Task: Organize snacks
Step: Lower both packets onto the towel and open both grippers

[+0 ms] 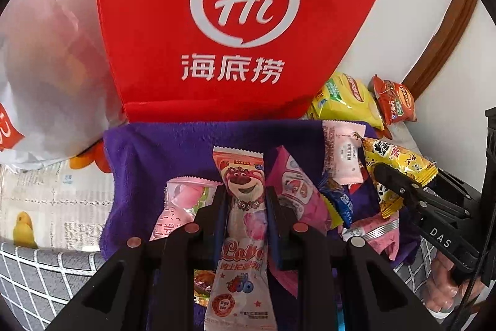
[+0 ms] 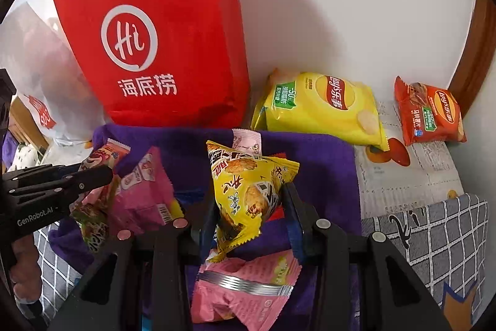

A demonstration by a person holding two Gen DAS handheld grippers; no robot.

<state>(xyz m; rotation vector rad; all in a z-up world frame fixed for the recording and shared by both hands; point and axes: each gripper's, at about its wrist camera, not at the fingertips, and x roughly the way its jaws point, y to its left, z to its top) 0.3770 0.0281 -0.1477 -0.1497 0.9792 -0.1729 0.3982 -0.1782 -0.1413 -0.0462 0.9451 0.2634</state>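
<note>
With the left gripper (image 1: pixel 245 200) clenched on the bear-print packet (image 1: pixel 243 225) and the right gripper (image 2: pixel 248 203) on the yellow snack bag (image 2: pixel 248 194) above the purple towel (image 2: pixel 310 151), either slick wrapper could probably slip loose.

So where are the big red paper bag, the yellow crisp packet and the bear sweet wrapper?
Big red paper bag (image 2: pixel 173 30): right wrist view, front panel.
Yellow crisp packet (image 2: pixel 322 110): right wrist view, packet middle.
Bear sweet wrapper (image 1: pixel 243 185): left wrist view, bear's face.
</note>
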